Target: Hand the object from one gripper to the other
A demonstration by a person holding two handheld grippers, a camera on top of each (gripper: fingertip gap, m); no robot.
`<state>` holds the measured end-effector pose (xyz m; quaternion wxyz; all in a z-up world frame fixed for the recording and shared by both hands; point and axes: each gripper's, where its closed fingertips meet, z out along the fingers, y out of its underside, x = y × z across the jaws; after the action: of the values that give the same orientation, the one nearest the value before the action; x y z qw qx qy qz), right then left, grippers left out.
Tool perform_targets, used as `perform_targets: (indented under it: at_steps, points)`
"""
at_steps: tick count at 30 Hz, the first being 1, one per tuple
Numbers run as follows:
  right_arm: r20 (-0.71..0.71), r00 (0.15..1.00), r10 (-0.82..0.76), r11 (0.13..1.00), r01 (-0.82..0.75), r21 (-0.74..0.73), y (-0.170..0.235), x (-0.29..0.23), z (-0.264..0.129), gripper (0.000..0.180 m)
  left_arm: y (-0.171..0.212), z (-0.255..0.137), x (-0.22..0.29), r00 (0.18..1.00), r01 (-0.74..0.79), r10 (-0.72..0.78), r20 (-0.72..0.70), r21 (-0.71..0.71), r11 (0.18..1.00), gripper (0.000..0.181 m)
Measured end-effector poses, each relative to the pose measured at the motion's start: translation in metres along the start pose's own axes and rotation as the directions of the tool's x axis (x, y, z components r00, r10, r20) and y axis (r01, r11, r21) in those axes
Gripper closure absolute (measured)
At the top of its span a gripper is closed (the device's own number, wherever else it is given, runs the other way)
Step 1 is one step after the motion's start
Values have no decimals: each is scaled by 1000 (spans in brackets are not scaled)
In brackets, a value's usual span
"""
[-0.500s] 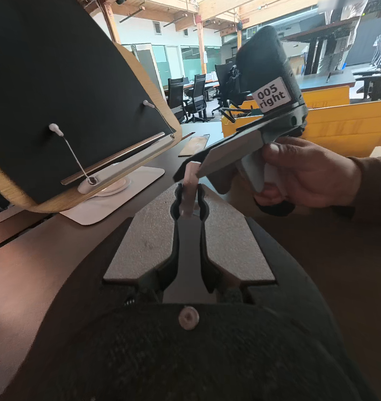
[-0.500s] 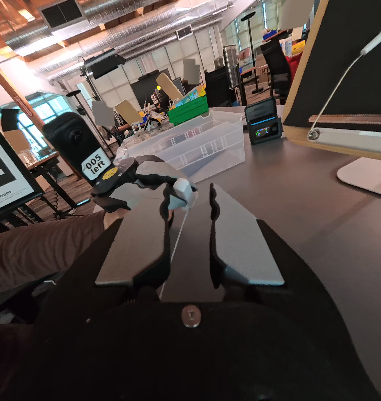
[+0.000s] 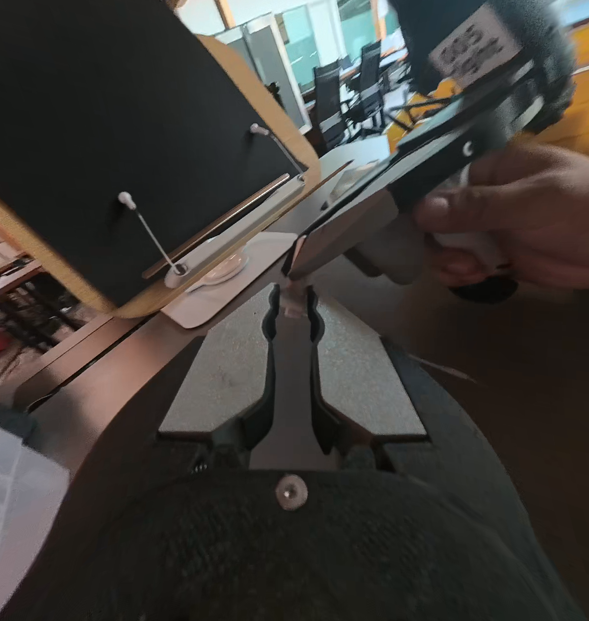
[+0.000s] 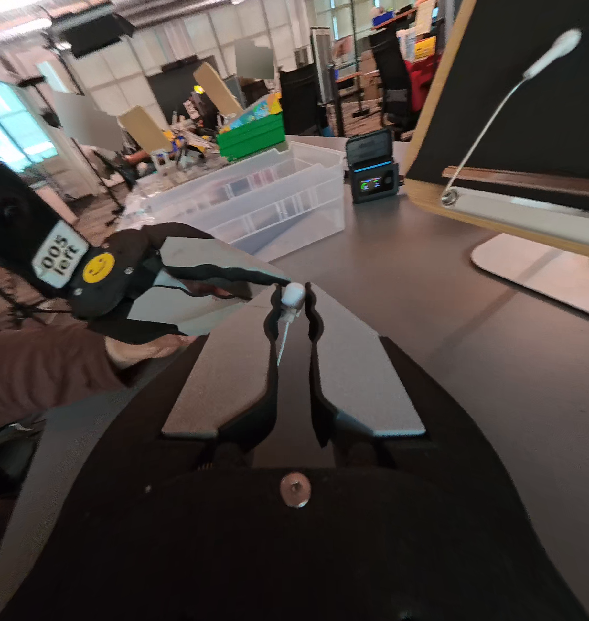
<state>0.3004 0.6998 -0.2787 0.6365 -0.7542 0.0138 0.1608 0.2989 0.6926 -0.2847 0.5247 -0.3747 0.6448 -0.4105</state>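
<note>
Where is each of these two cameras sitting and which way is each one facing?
Left wrist view: sits on the left tool, looks along its fingers at the black stand and the right tool; a hand shows.
Right wrist view: sits on the right tool, looks over the table to a clear bin; the left tool and a sleeve show.
Shared: both tools, the small white object between their tips, the stand.

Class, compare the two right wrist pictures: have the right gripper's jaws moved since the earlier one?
Yes. The right gripper has narrowed its jaws, now pinching the white plug at its tips, nearer the left gripper; the clear bin sits behind.
</note>
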Motion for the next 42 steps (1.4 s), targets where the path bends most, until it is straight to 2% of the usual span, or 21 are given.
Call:
perform_targets:
  at_steps: [5,18,20,24,29,32,38,40,42]
  points:
    - [-71,996,-44,999,46,18,-5,8,-5,170,14,2,-12,998,0,6,69,-88,996,171]
    - [-94,994,-51,998,55,33,-8,11,-9,170,15,2,-11,998,-11,16,61,-89,996,174]
    - [-78,996,-46,997,51,56,-12,8,-11,170,11,1,-6,999,6,-4,32,-65,998,173]
    - [31,999,-20,988,15,152,-29,-7,-20,170,-5,-3,11,983,135,-131,-128,28,990,172]
    - [241,970,-1,962,-66,267,-51,-32,-37,170,-23,-11,16,904,348,-305,-299,102,932,157]
    - [338,941,-3,953,-100,286,-56,-43,-43,170,-39,-23,30,794,470,-362,-488,116,875,156]
    - [391,920,-41,964,-67,259,-51,-56,-41,170,-66,-47,30,628,642,-398,-668,155,751,153]
    - [420,907,-44,965,-70,252,-51,-62,-41,170,-67,-48,24,590,684,-431,-683,139,716,159]
    - [436,899,-44,970,-65,232,-47,-66,-38,170,-62,-46,21,594,682,-445,-670,125,721,174]
